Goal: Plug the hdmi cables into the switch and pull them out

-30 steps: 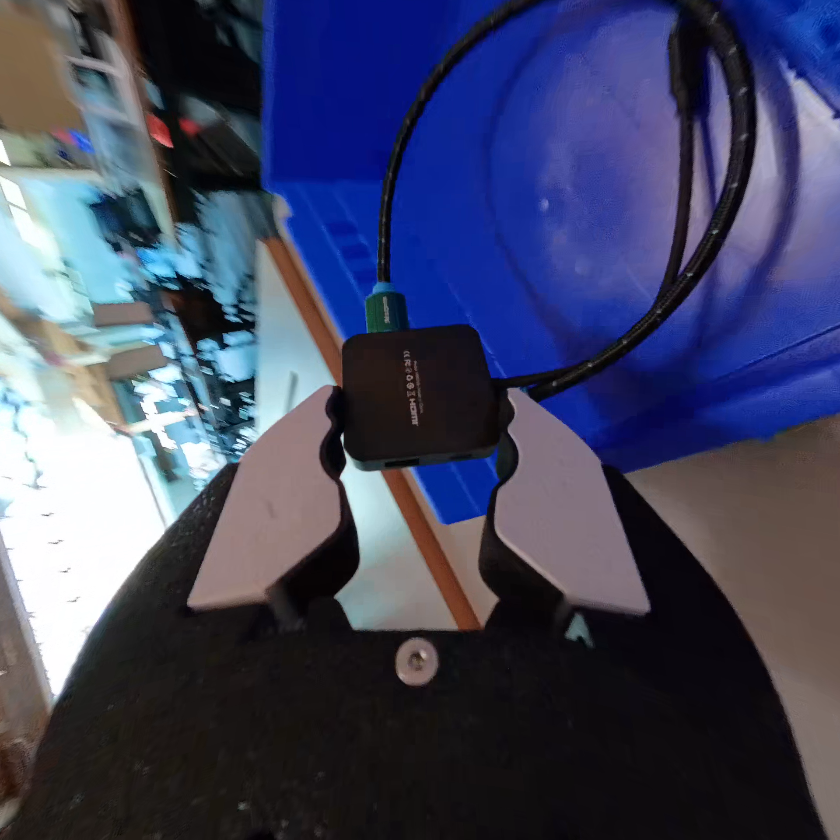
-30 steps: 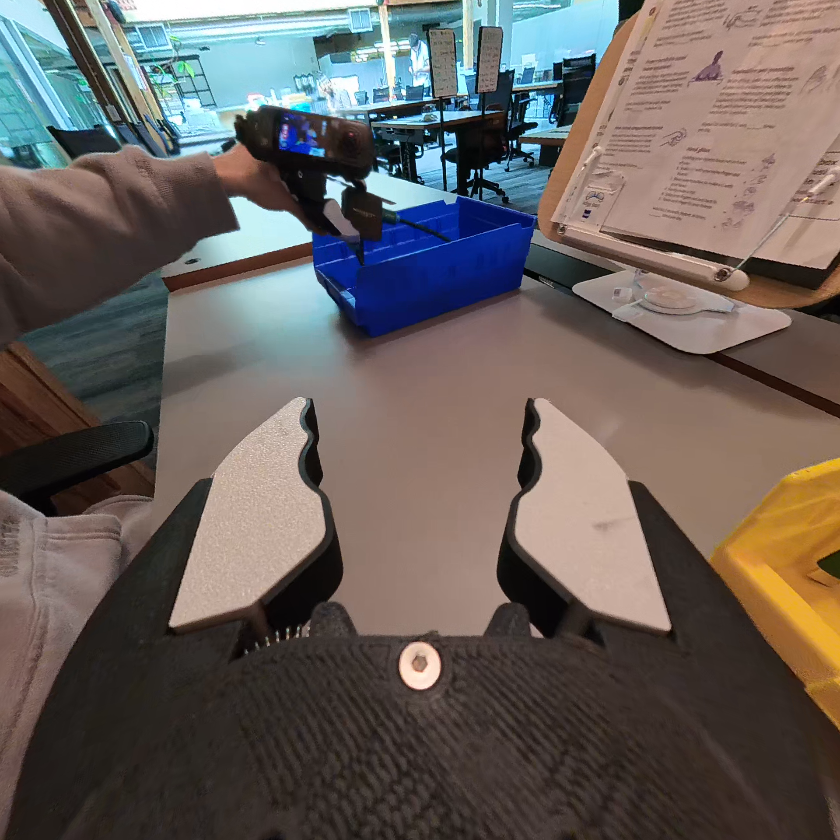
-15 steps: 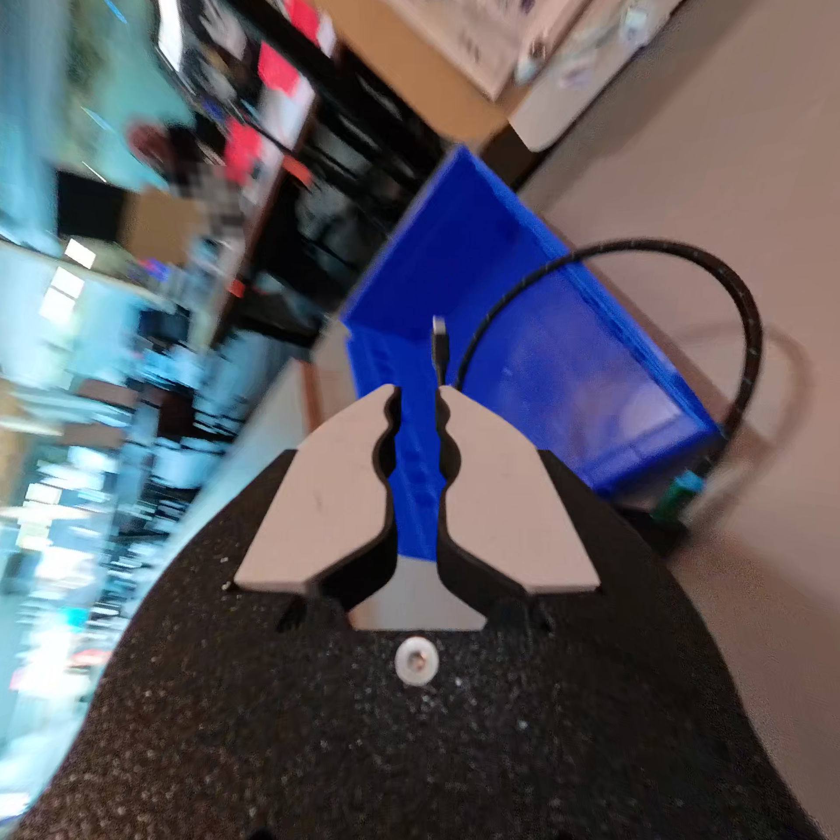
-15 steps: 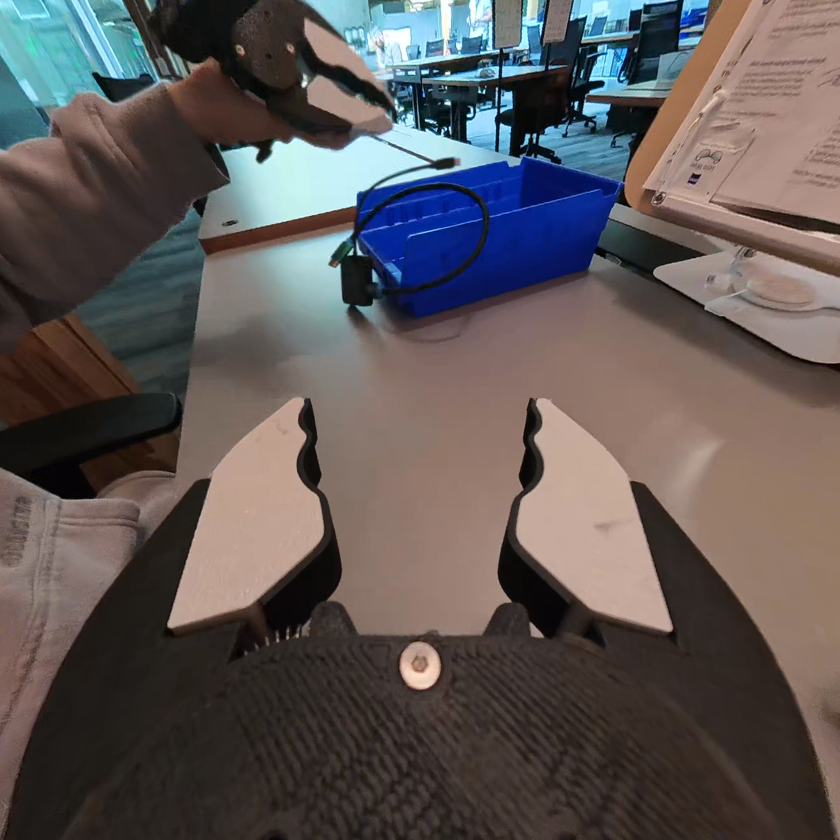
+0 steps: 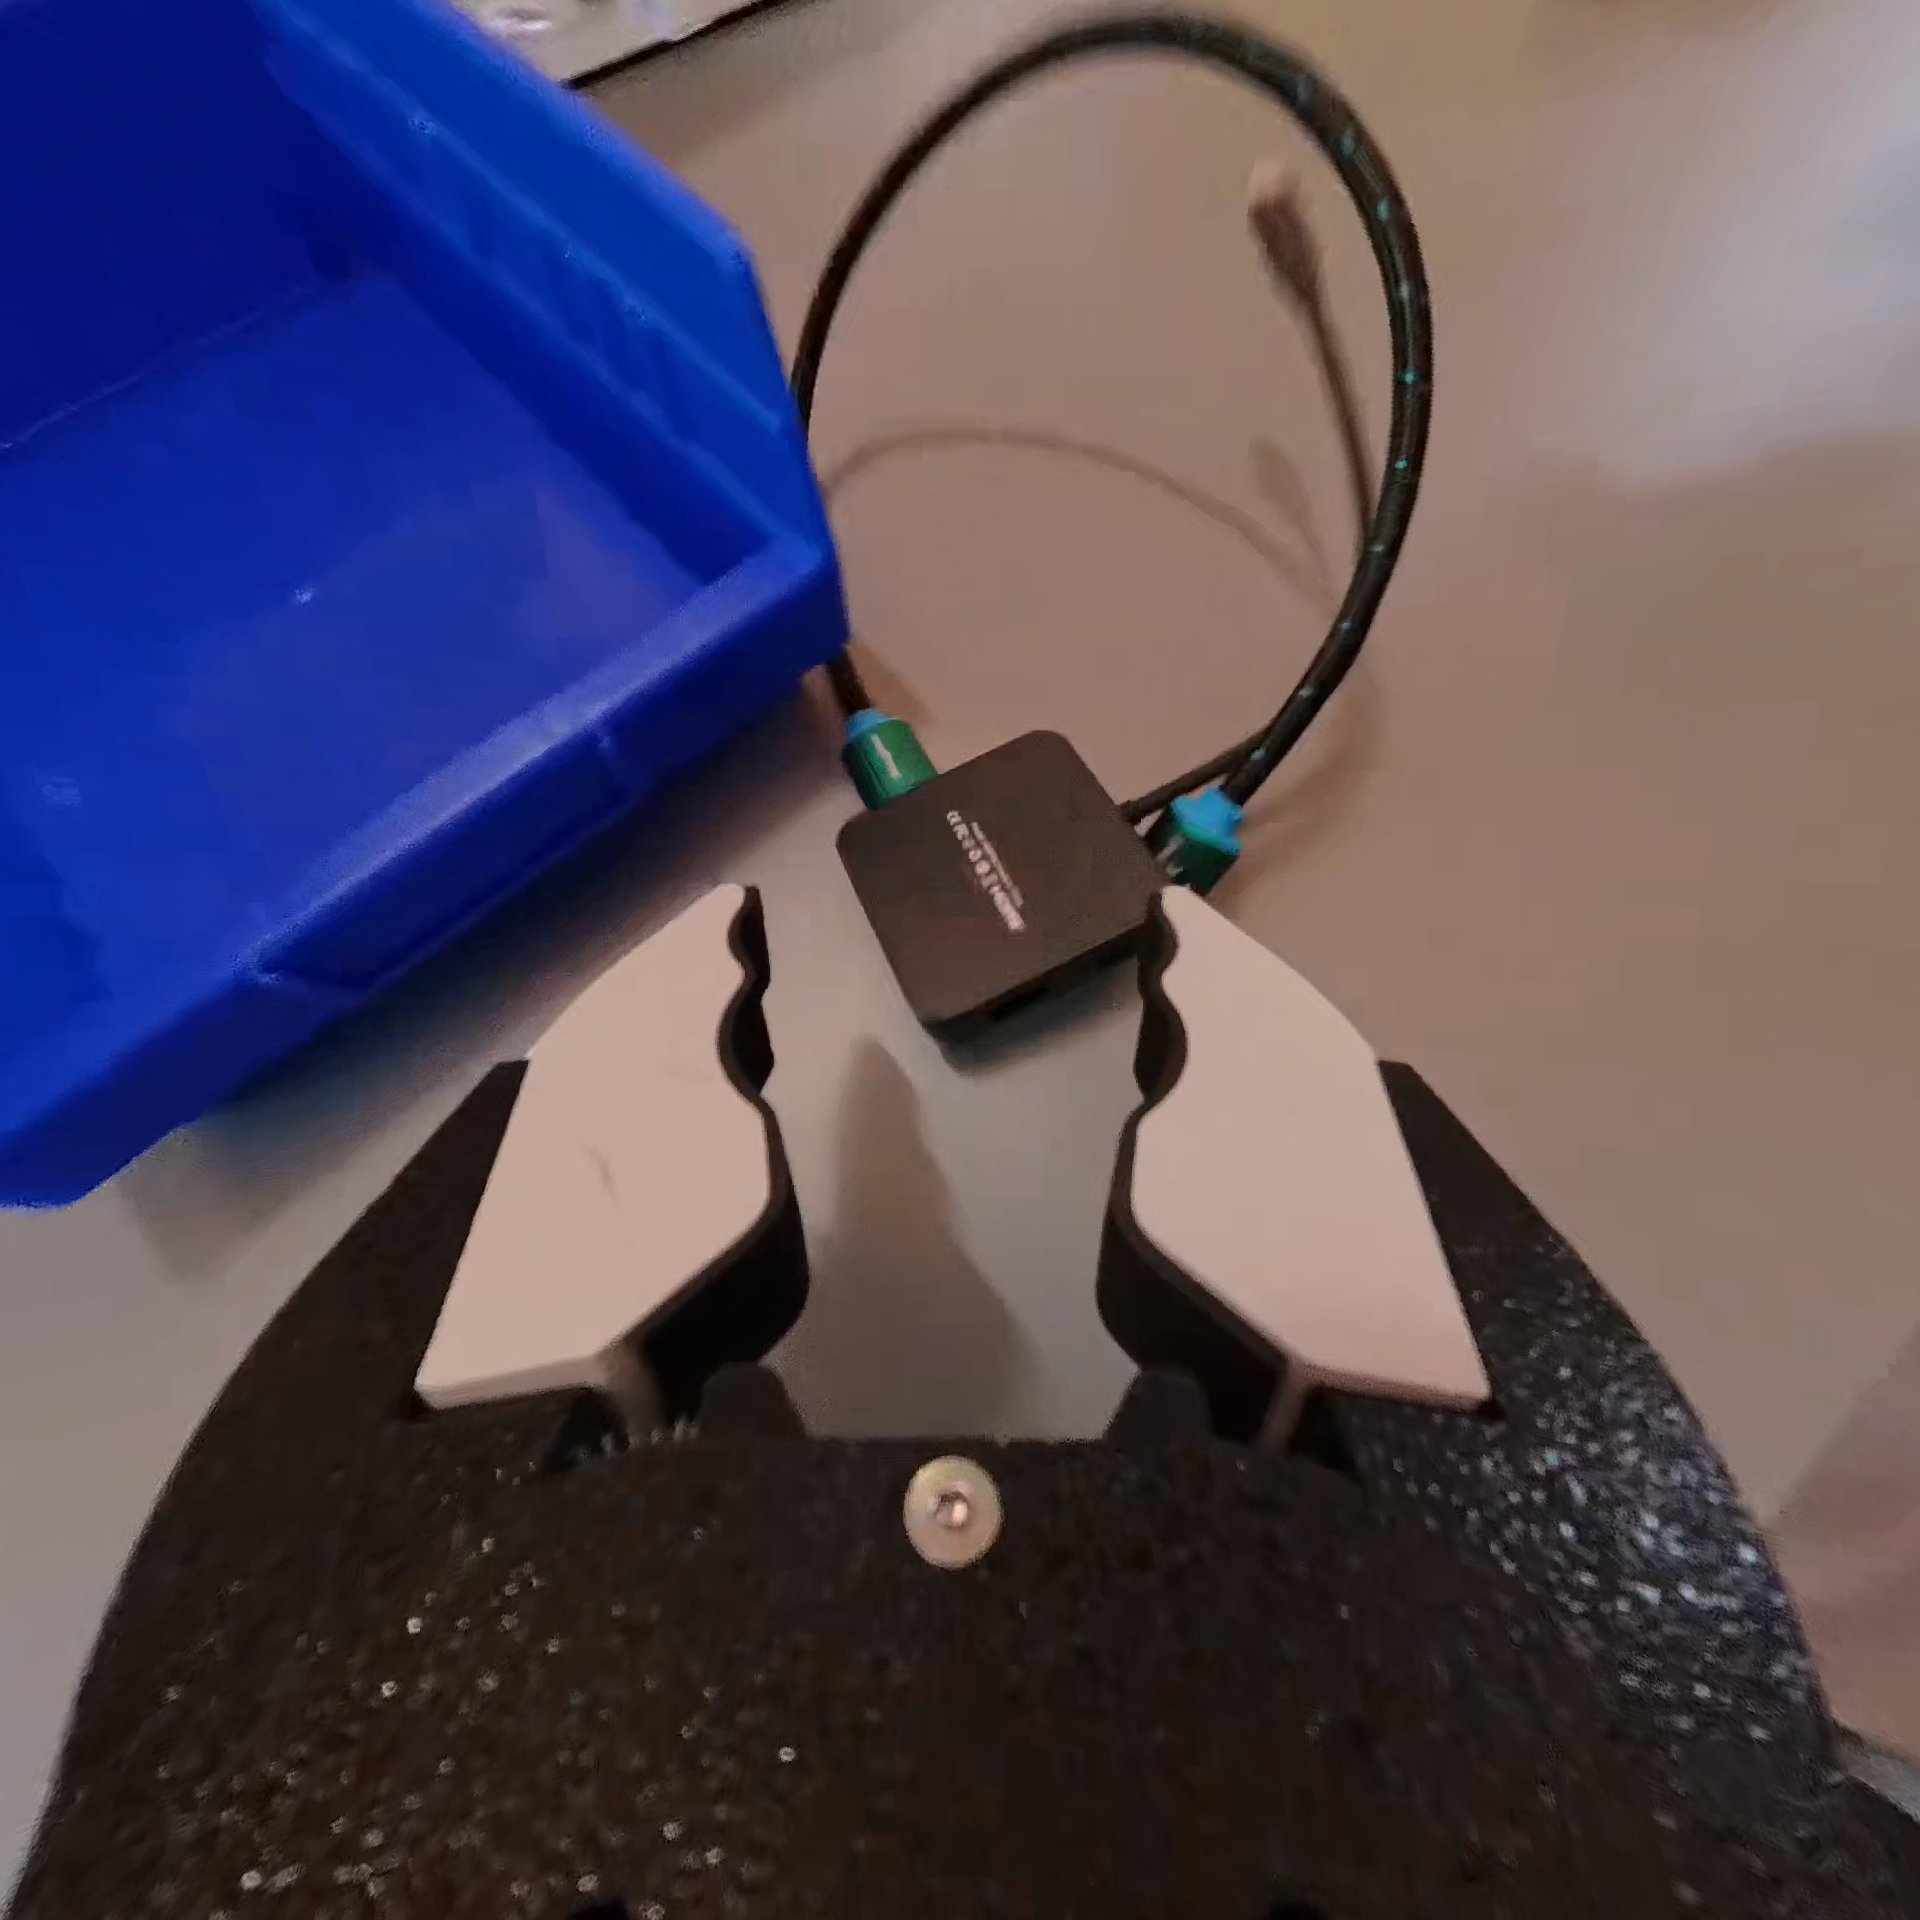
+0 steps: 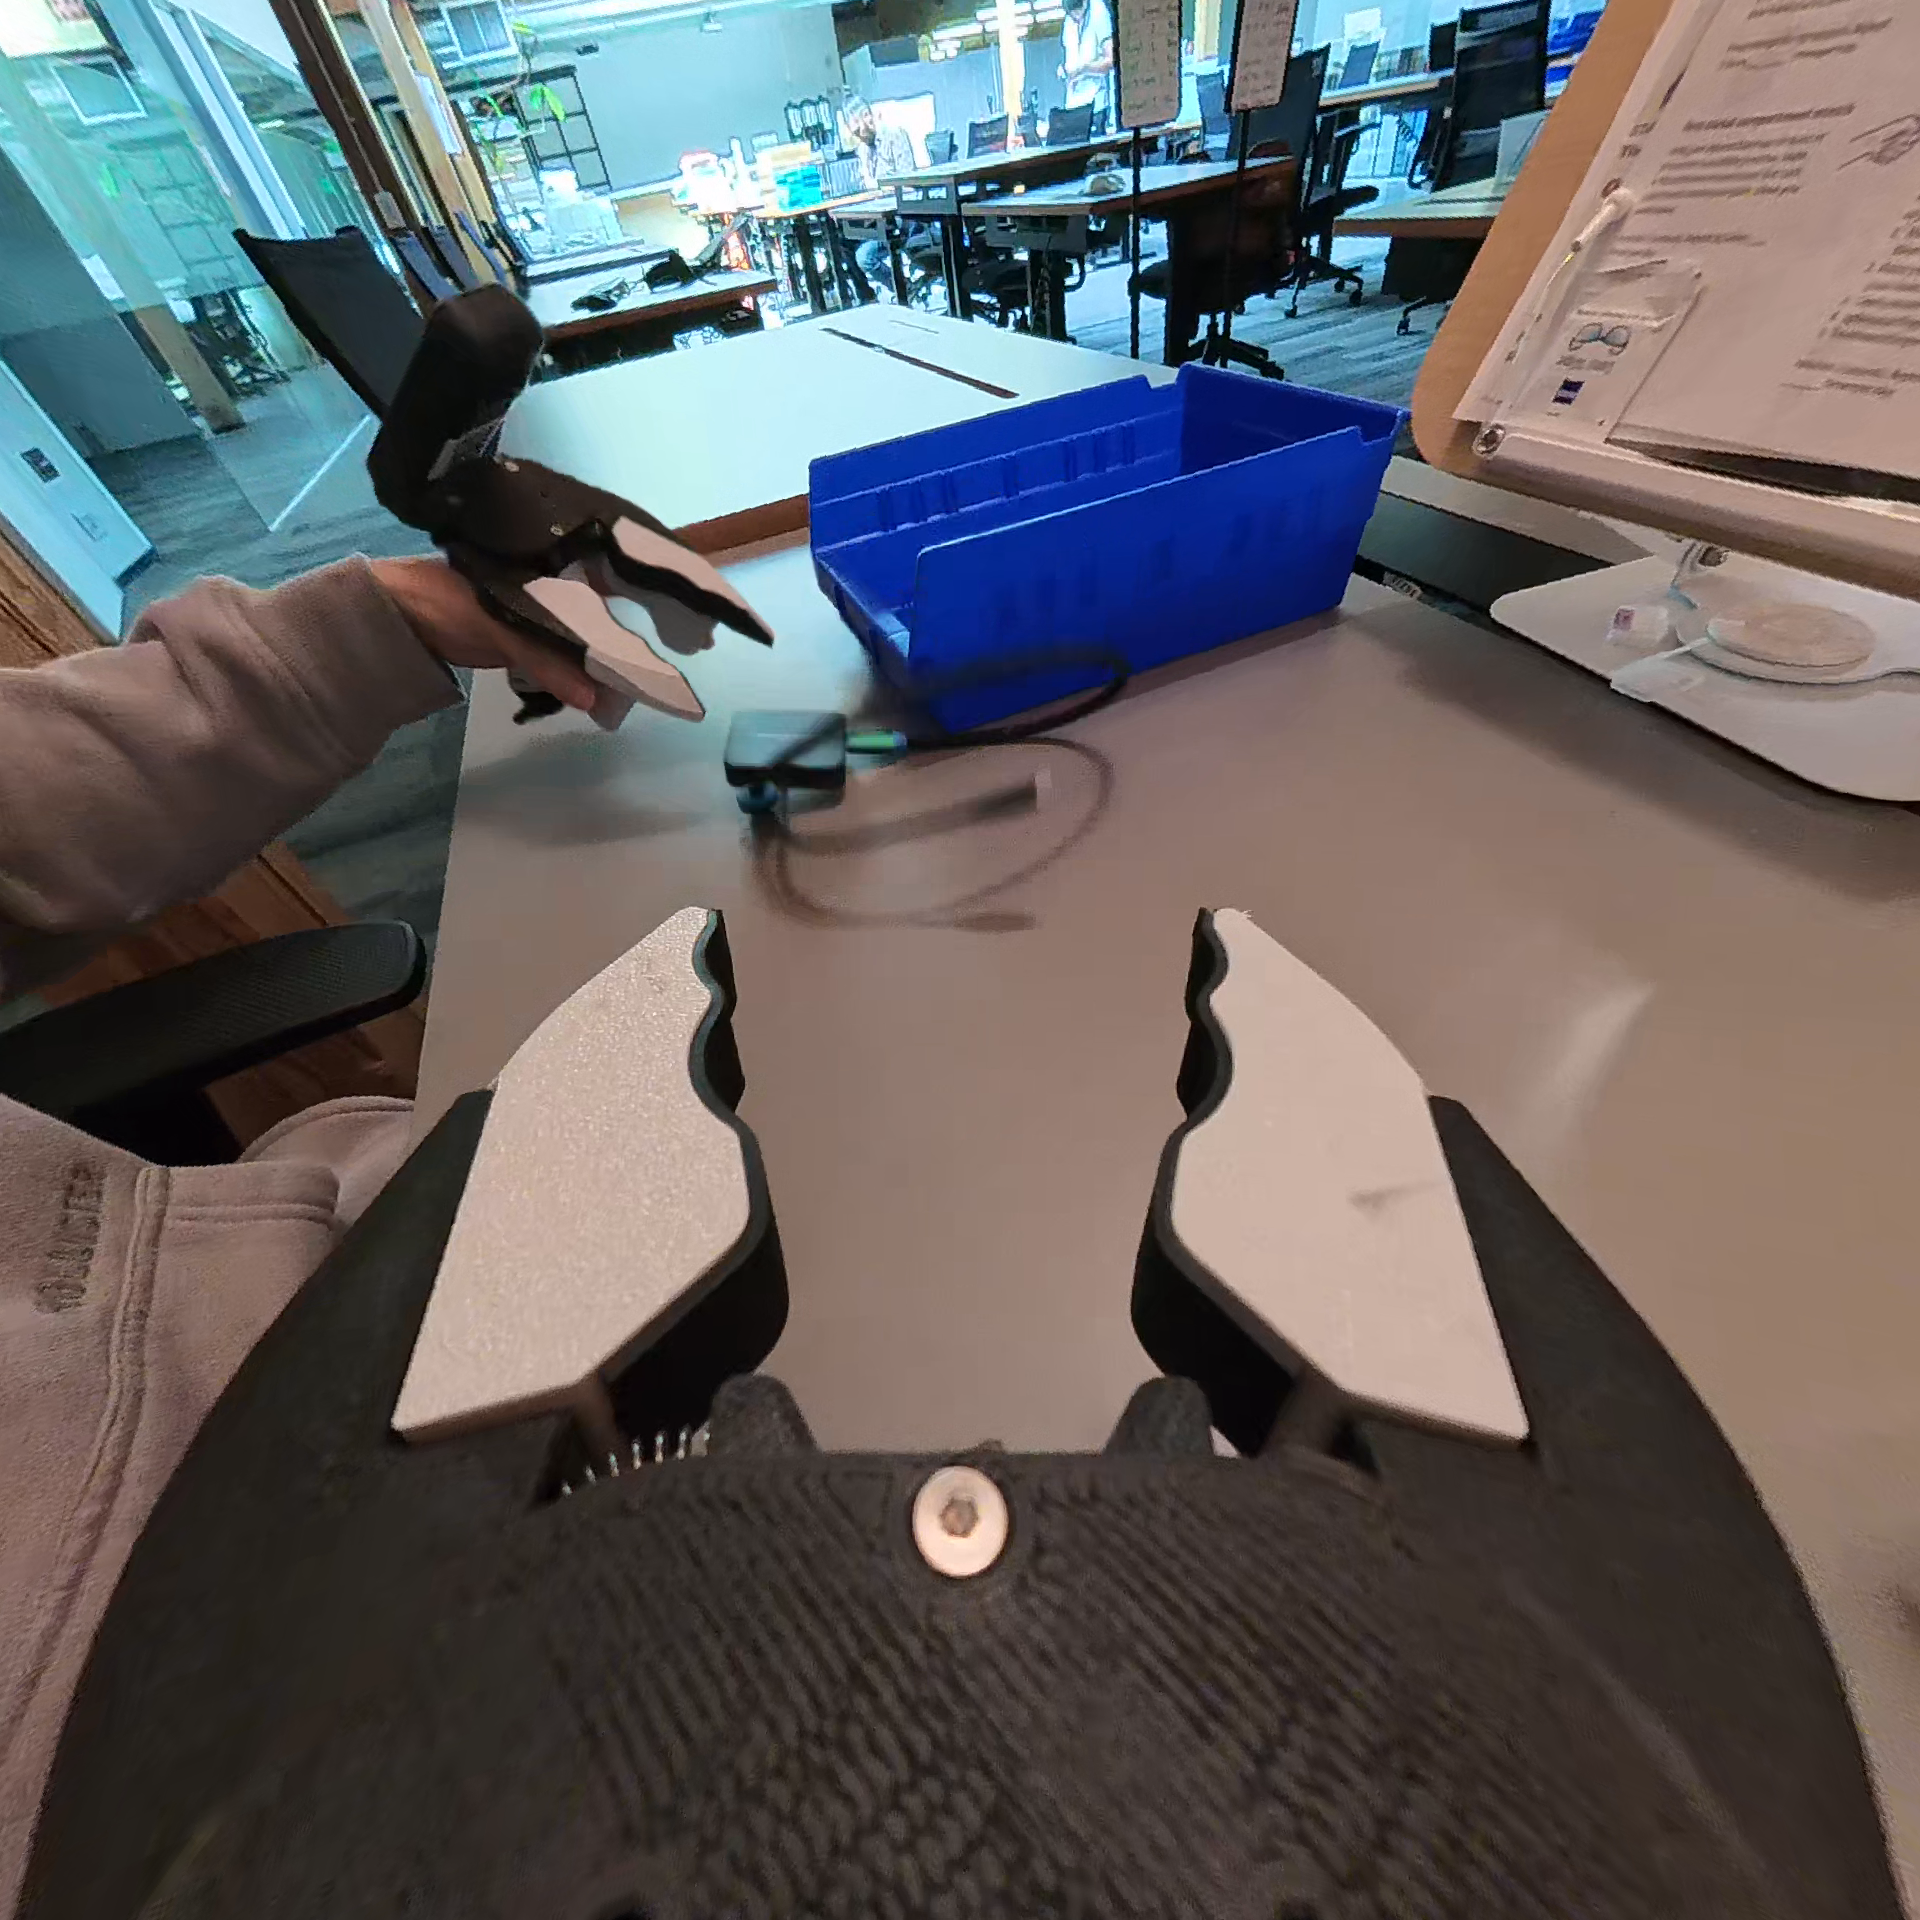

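Observation:
The black square switch (image 5: 997, 873) lies flat on the grey table (image 5: 1558, 727), beside the blue bin (image 5: 364, 520). A green plug (image 5: 883, 764) of the braided black cable (image 5: 1392, 416) sits in its far side. The cable's other teal plug (image 5: 1205, 831) lies loose at the switch's right. A thin cable end (image 5: 1278, 208) is blurred. My left gripper (image 5: 951, 925) is open and empty, just short of the switch. In the right wrist view it (image 6: 665, 644) hovers left of the switch (image 6: 784, 748). My right gripper (image 6: 956, 935) is open and empty above the table.
The blue bin (image 6: 1101, 520) stands behind the switch. A document stand (image 6: 1714, 312) on a white base (image 6: 1766, 665) is at the right. A chair armrest (image 6: 208, 997) and the person's sleeve (image 6: 156, 727) are at the left table edge.
One second ago my left gripper held the switch over the bin. It then held only the thin cable, and now it is open with the switch on the table. My right gripper stayed open.

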The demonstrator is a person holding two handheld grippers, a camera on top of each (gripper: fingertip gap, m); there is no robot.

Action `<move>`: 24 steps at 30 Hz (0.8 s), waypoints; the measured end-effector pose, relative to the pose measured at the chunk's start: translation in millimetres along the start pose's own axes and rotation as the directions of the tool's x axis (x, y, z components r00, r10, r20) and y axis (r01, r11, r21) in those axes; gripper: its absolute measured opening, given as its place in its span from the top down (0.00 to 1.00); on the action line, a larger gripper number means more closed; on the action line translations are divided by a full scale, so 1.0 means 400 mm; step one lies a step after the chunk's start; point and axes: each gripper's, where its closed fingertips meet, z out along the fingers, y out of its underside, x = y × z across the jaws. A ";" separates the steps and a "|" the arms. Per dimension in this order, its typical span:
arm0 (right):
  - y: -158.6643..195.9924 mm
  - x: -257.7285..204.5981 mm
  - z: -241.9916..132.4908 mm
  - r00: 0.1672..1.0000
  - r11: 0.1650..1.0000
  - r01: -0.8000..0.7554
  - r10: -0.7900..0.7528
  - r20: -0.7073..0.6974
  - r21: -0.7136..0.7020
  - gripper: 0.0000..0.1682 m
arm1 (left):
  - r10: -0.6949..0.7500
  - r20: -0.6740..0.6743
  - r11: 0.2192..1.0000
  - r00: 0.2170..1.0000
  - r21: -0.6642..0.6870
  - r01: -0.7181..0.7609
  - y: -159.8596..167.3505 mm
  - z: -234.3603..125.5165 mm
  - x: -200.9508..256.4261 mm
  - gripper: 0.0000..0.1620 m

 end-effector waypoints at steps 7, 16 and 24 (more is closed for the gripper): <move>-0.002 -0.005 0.002 0.998 0.998 0.060 -0.060 -0.013 -0.030 0.51 | -0.080 0.027 0.982 0.996 -0.168 0.084 0.037 0.073 0.046 0.52; 0.010 -0.004 -0.001 0.998 0.997 0.064 -0.065 -0.016 -0.049 0.51 | -0.094 0.290 0.953 0.952 -0.250 0.170 0.068 0.091 0.057 0.47; 0.019 0.000 -0.005 0.997 0.995 0.067 -0.069 -0.019 -0.067 0.51 | -0.170 0.305 0.967 0.937 -0.131 0.218 0.058 0.064 -0.002 0.53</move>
